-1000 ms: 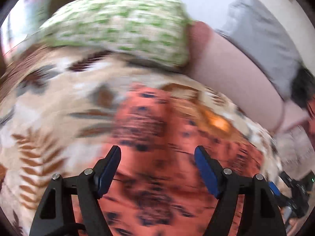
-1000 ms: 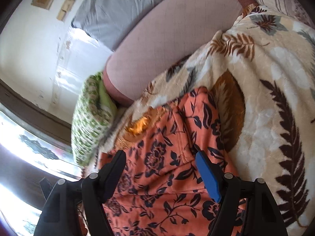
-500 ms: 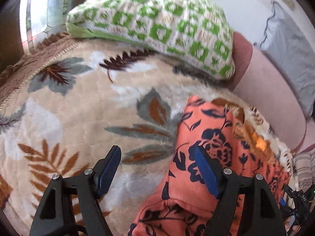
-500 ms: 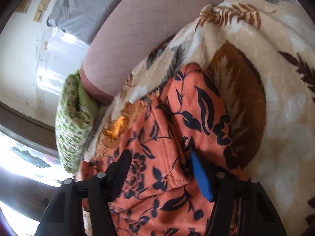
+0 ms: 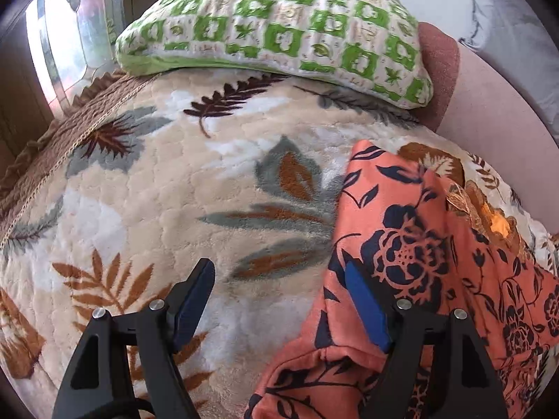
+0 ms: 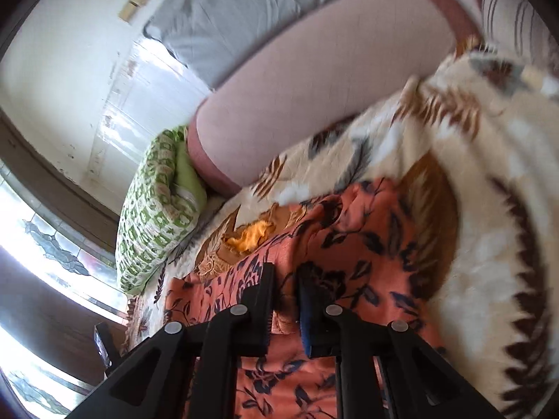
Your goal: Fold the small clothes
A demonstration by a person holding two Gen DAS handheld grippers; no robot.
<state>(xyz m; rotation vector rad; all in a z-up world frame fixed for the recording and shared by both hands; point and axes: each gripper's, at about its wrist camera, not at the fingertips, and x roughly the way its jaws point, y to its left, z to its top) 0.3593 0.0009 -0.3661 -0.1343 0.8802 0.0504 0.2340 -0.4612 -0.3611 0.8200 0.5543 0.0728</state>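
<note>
An orange garment with dark blue flowers [image 5: 412,258] lies on a cream leaf-patterned blanket [image 5: 167,188], its left edge raised in a fold. My left gripper [image 5: 279,279] stands open over the blanket; its right finger sits at the garment's left edge and nothing is between the jaws. In the right wrist view the same orange garment [image 6: 370,244] runs under my right gripper [image 6: 284,279], whose jaws have closed to a narrow gap with a pinch of the orange cloth caught between them.
A green-and-white patterned pillow [image 5: 279,24] lies at the head of the bed next to a pink bolster [image 6: 314,80] and a grey pillow [image 6: 244,10]. A small orange and gold cloth [image 5: 489,213] lies beyond the garment. A window [image 5: 66,35] stands at the left.
My right gripper's jaws closed from wide open onto a fold of the orange garment. The left gripper swung left and came down, from over the garment to its left edge above the blanket.
</note>
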